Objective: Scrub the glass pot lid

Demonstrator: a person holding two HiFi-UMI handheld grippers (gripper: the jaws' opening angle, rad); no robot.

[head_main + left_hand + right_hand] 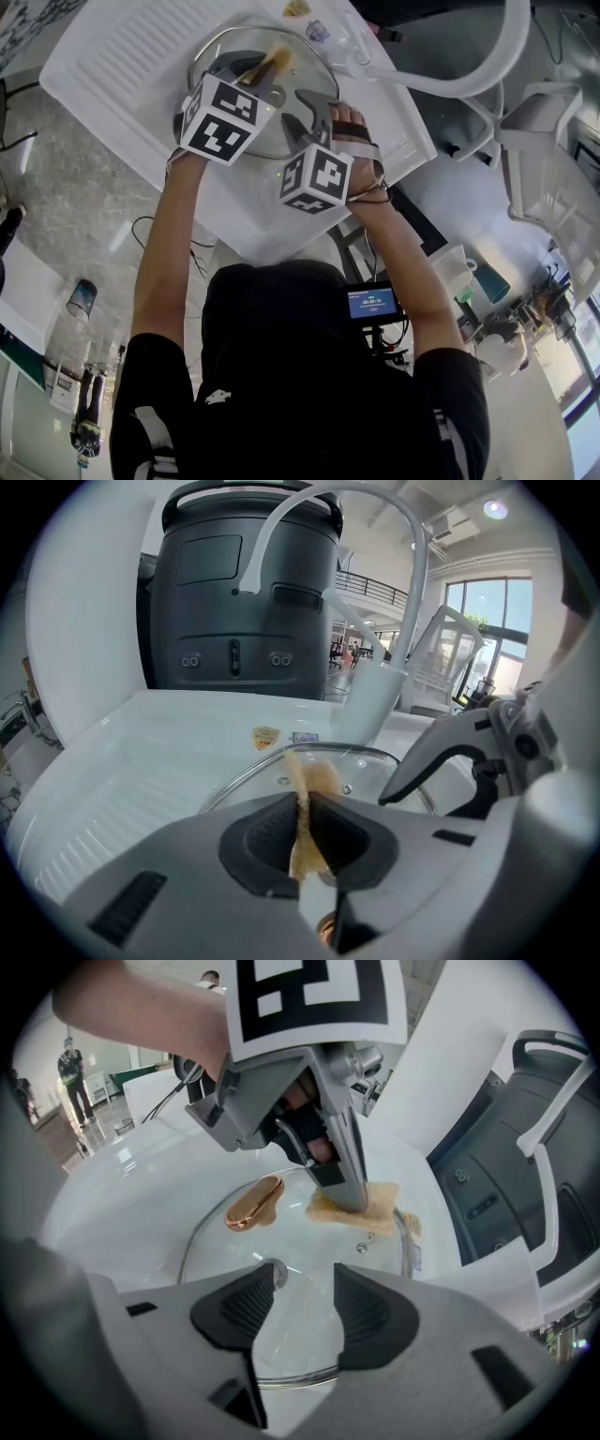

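Observation:
The glass pot lid (pixel 305 70) lies on a white ridged sink top (pixel 122 66). In the right gripper view its copper handle (pixel 253 1202) sits left of centre on the glass lid (pixel 281 1335). My left gripper (pixel 262 75) is shut on a tan sponge (pixel 278 60), and that sponge (pixel 375 1206) rests flat on the far part of the glass. The left gripper view shows the jaws (pixel 302 817) pinching the sponge (pixel 305 785). My right gripper (pixel 307 120) hovers over the lid's near rim, its jaws (pixel 305 1307) apart with only glass seen between them.
A white curved faucet (pixel 487 66) arches over the sink at the right. A large dark bin (pixel 244 592) stands behind the sink top. A white rack (pixel 553 178) is off to the right. Small stickers (pixel 266 736) mark the sink top beyond the lid.

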